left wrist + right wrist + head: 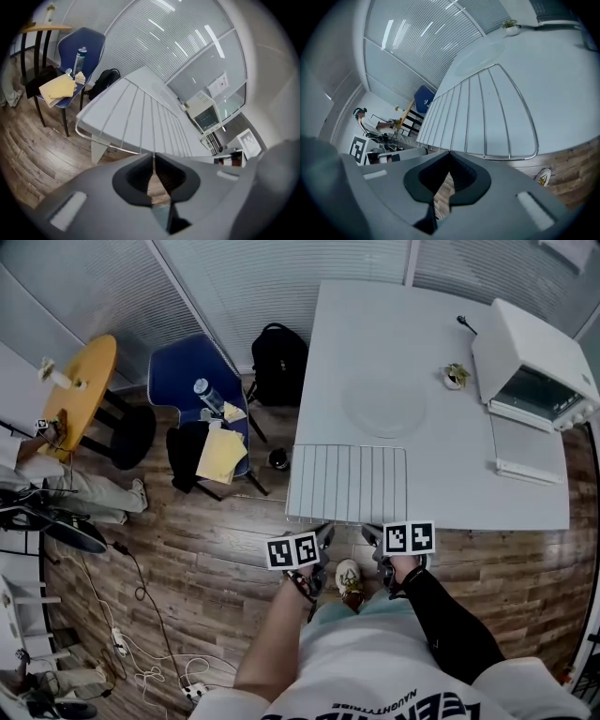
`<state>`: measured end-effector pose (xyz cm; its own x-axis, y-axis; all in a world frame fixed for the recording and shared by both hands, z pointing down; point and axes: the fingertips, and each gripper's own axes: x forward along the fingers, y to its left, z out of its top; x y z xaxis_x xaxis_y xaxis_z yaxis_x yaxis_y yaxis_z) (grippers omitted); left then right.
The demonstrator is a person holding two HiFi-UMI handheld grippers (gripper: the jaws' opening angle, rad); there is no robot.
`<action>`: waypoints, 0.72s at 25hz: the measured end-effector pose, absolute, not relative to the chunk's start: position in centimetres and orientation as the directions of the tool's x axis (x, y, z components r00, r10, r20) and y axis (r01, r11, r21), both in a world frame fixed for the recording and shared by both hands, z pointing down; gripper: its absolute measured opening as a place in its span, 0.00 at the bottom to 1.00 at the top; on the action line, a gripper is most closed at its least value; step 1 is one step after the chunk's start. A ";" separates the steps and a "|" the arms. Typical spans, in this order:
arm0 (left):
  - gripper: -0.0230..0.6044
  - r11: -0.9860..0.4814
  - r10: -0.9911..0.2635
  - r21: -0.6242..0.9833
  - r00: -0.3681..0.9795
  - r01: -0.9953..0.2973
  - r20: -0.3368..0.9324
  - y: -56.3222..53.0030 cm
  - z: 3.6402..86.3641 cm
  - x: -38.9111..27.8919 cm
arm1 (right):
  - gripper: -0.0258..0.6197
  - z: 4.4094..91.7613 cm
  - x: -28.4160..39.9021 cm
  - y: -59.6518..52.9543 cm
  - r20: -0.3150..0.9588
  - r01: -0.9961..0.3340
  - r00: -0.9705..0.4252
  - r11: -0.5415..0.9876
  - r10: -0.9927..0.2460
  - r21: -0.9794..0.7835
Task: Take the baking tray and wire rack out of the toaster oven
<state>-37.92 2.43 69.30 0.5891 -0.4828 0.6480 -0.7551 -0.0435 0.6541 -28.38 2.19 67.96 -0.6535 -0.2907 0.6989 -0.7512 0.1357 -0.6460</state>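
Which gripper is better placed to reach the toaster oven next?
Right, probably: the toaster oven stands at the right of the table, nearer the right gripper; the left gripper would cross the wire rack.

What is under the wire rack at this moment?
Bare white table shows between the bars of the wire rack. Nothing else shows under it; only the thin strips right beneath the wires are covered.

Lighting bright, even; streaked glare on blinds [154, 28]; glints along wire rack [487, 117] at near edge of table [441, 427]; shadows faint; fisheye bending throughout, black vignetted corners in both gripper views; nearest foreground soft, out of focus.
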 end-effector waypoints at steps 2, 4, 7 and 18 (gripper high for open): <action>0.15 -0.040 -0.511 0.662 0.585 -0.748 0.630 1.4 68.9 -37.8 | 0.04 68.1 -28.0 1.6 0.702 -0.758 -0.644 0.134 -0.305 -0.638; 0.15 -0.046 -0.514 0.665 0.588 -0.745 0.624 0.7 68.8 -37.4 | 0.04 68.2 -27.6 1.0 0.696 -0.758 -0.640 0.116 -0.325 -0.642; 0.14 -0.049 -0.509 0.684 0.608 -0.728 0.610 0.1 69.0 -36.8 | 0.04 68.2 -27.2 0.4 0.691 -0.757 -0.634 0.099 -0.348 -0.645; 0.14 -0.081 -0.472 0.659 0.611 -0.748 0.636 -1.8 68.9 -35.5 | 0.04 67.6 -26.0 -1.2 0.700 -0.780 -0.602 0.097 -0.384 -0.618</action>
